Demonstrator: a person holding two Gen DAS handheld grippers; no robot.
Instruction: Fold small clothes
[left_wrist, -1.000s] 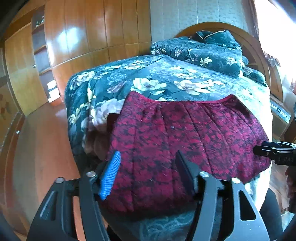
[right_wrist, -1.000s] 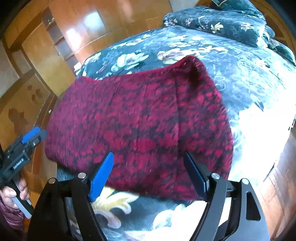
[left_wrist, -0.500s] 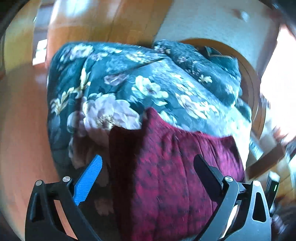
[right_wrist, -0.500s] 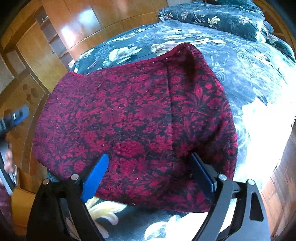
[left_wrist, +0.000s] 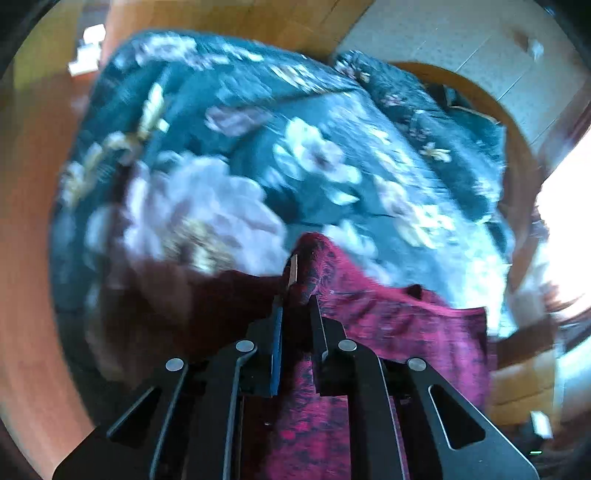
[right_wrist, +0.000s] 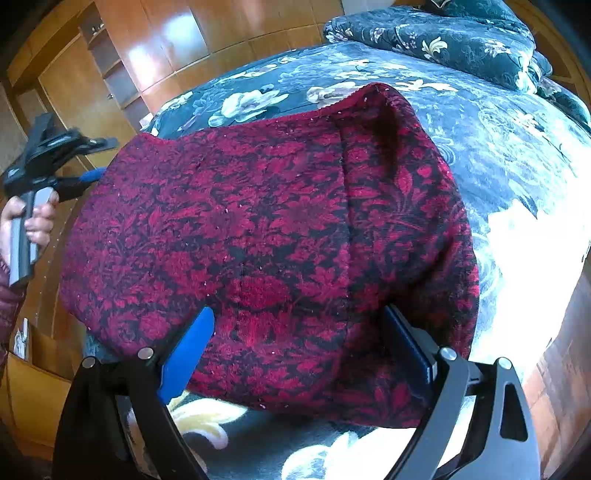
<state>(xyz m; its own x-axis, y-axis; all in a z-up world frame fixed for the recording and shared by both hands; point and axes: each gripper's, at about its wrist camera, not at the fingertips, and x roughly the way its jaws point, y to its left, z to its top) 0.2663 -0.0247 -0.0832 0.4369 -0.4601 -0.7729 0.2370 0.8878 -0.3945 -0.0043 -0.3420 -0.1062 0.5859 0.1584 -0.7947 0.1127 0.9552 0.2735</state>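
A red and black patterned knit garment (right_wrist: 280, 236) lies spread on the floral bed near its foot. In the left wrist view, my left gripper (left_wrist: 295, 291) is shut on the garment's left edge (left_wrist: 388, 332), with fabric pinched between the fingers. That view is blurred by motion. My right gripper (right_wrist: 299, 332) is open, its jaws wide apart over the garment's near hem, with the cloth between the fingers. The left gripper also shows in the right wrist view (right_wrist: 88, 173), held in a hand at the garment's left side.
The bed (right_wrist: 498, 140) has a dark teal floral cover and a folded quilt (right_wrist: 443, 37) at its head. Wooden wardrobes (right_wrist: 122, 85) stand beyond the left side. A wooden floor (left_wrist: 26, 221) lies left of the bed. Bright window light falls at the right.
My left gripper swung to the garment's left edge and closed on it. My right gripper moved forward over the near hem and stayed open.
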